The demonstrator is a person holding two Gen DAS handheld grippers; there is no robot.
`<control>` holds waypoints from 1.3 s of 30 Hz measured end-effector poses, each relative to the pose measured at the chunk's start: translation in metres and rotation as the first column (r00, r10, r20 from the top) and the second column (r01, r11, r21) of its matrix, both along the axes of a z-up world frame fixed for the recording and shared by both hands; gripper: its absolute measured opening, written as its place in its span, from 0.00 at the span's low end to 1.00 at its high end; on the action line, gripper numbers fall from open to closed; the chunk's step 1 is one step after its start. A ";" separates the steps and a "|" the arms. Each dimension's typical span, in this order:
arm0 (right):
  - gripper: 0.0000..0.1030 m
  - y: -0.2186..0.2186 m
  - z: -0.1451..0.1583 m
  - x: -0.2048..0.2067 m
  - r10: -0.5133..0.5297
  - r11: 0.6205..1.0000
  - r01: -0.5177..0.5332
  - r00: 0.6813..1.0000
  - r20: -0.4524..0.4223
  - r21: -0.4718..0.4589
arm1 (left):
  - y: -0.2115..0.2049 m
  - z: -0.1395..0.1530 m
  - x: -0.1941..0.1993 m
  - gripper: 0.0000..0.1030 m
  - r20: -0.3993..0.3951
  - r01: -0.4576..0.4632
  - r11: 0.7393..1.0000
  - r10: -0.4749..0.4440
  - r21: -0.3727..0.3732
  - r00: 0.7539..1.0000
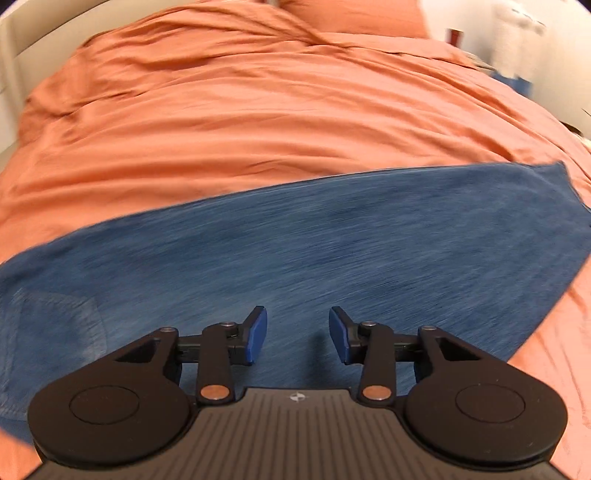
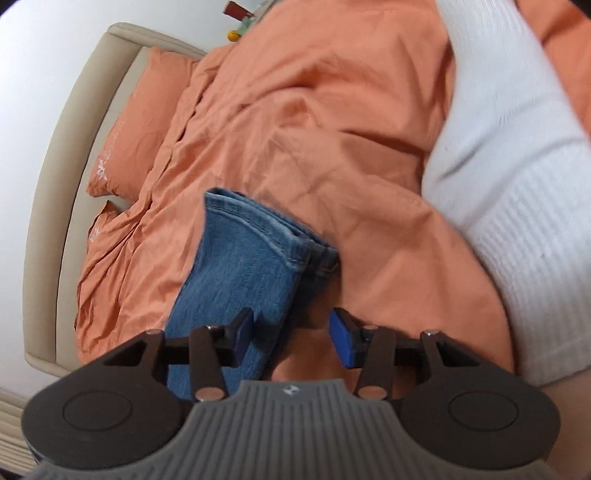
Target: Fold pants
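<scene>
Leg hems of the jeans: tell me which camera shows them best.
The right wrist view: the stacked hems lie sharp and unobstructed on the orange duvet. The left wrist view shows only blurred denim, no stitching visible.

From my left wrist feed, the jeans (image 1: 295, 251) are smeared with motion blur, so I can't read seams or weave; they run off the left edge and under the left gripper (image 1: 297, 332) housing. The shelf clutter (image 1: 517, 44) at top right is too blurred to identify. On my right wrist feed, the right gripper (image 2: 291, 334) body covers the near end of the denim. The white ribbed fabric (image 2: 517, 206) is cut off at the right edge, and the small objects (image 2: 240, 22) beyond the headboard (image 2: 70, 147) are too small to name.
</scene>
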State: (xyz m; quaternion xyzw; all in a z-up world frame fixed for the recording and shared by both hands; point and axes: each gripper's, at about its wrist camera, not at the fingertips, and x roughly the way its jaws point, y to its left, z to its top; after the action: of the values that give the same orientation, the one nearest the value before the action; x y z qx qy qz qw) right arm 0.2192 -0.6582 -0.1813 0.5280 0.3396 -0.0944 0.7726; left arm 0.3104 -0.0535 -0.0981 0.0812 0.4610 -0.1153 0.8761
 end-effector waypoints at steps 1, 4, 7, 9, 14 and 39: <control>0.40 -0.001 -0.005 0.003 -0.009 1.000 0.009 1.000 0.007 0.013 | -0.010 -0.004 0.004 0.46 -0.002 0.021 1.000 -0.021 -0.008 1.000; 0.32 -0.007 -0.015 0.008 -0.045 0.997 0.042 0.998 0.045 0.066 | -0.042 -0.017 0.016 0.46 -0.010 0.080 0.996 -0.080 -0.033 0.997; 0.07 -0.009 -0.011 0.008 -0.069 0.997 0.065 0.994 0.083 0.051 | -0.074 -0.029 0.030 0.46 0.005 0.142 0.990 -0.142 -0.020 0.990; 0.06 -0.010 0.000 0.007 -0.067 0.998 0.064 0.990 0.126 0.022 | -0.094 -0.035 0.041 0.46 0.019 0.179 0.984 -0.179 -0.003 0.984; 0.05 0.001 0.021 0.016 -0.003 0.992 0.021 0.991 0.134 -0.128 | -0.137 -0.050 0.079 0.42 0.042 0.208 0.977 -0.210 0.045 0.977; 0.06 0.008 0.015 0.024 0.053 0.963 -0.020 0.992 0.116 -0.268 | -0.201 -0.045 0.108 0.17 0.065 0.266 0.953 -0.277 0.142 0.959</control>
State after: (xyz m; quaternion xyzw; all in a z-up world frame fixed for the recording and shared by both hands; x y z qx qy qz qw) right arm 0.2429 -0.6498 -0.1667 0.4177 0.2855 -0.0923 0.8576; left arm 0.4187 -0.2545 -0.1427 0.2062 0.4148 -0.2007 0.8632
